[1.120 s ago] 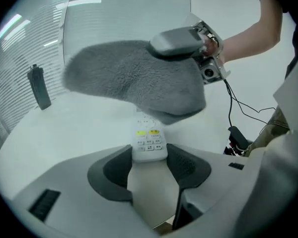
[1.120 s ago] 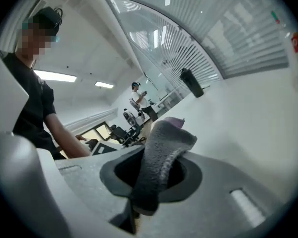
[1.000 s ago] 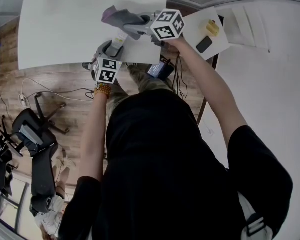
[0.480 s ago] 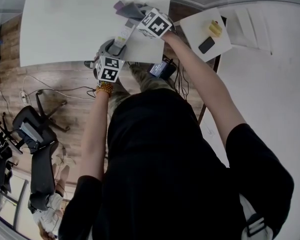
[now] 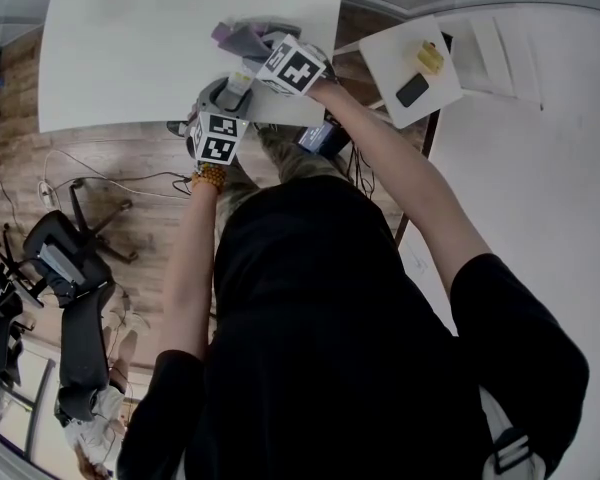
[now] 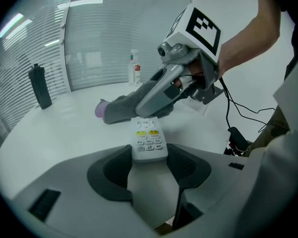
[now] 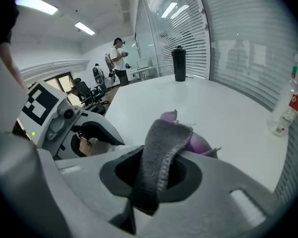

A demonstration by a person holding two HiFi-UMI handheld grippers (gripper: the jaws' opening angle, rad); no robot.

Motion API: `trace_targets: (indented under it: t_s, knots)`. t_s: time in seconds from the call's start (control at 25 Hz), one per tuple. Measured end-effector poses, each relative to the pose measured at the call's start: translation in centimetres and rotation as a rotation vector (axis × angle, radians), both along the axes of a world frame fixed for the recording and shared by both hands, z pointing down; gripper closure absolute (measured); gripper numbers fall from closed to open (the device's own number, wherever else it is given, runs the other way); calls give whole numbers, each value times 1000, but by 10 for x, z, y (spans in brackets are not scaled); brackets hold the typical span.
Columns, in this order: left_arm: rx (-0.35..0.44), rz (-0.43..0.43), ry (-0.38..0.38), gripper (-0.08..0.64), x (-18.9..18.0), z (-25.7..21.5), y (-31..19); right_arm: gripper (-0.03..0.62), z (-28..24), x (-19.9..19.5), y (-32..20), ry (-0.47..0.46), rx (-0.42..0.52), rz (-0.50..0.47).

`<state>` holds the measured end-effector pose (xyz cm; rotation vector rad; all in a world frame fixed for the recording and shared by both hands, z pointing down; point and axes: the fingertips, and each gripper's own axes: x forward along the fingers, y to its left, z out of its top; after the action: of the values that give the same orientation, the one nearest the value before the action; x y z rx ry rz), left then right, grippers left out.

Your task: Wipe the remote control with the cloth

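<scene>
I read my left tool (image 5: 227,96) as clenched on the near end of the remote control (image 6: 149,140), one pad on each long side and the button face turned up. The remote sits just above the white bench (image 6: 54,133) near its front edge. In the left gripper view its long axis runs straight away from that tool toward 12 o'clock, so the free top end is the part open to a wipe. At that end, from 12 round to 10 o'clock, lies the grey cloth (image 6: 119,108), bunched with a purple fold showing. My right tool (image 6: 144,108) comes in from 2 o'clock and is grasping the cloth, with a strip of it pinched between the jaws. I cannot quite tell whether the cloth already presses on the remote's top edge or sits just beyond it. I judge the coming stroke should pull the cloth along the long axis toward 6 o'clock, with the right hand doing the work.
</scene>
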<state>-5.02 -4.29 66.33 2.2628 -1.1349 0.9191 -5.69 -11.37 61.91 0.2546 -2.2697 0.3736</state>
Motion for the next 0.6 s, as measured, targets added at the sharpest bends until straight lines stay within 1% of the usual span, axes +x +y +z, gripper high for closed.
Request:
trace_targets:
  t_s: [0.08,0.16,0.2,0.28,0.4,0.48,0.52,0.6]
  knots:
    - [-1,0,-6,341,1,1,0,522,-1,-2,1,34,41,18]
    - [1,-1,-11,341,0,2,0,522,-2,-5,1,69,92,5]
    - [1,-1,-11,341,1,2,0,522,-3,-5,3,81,105,-4]
    - [0,0,-11,341,1,2,-1,522,-6,-6,9,81,97,-13]
    - [-1,2,-12,341,0,2,-1,525,-7,-14,27,46,53,-27]
    - [-1,3,-10,341,1,2,-1,525,-5,-18,37,26,3,-23]
    - [1,4,-9,341,1,2,-1,526,-4,-19,40,16,-40,-20]
    - [10,6,-8,341,1,1,-3,525,-1,-21,46,0,-154,-31]
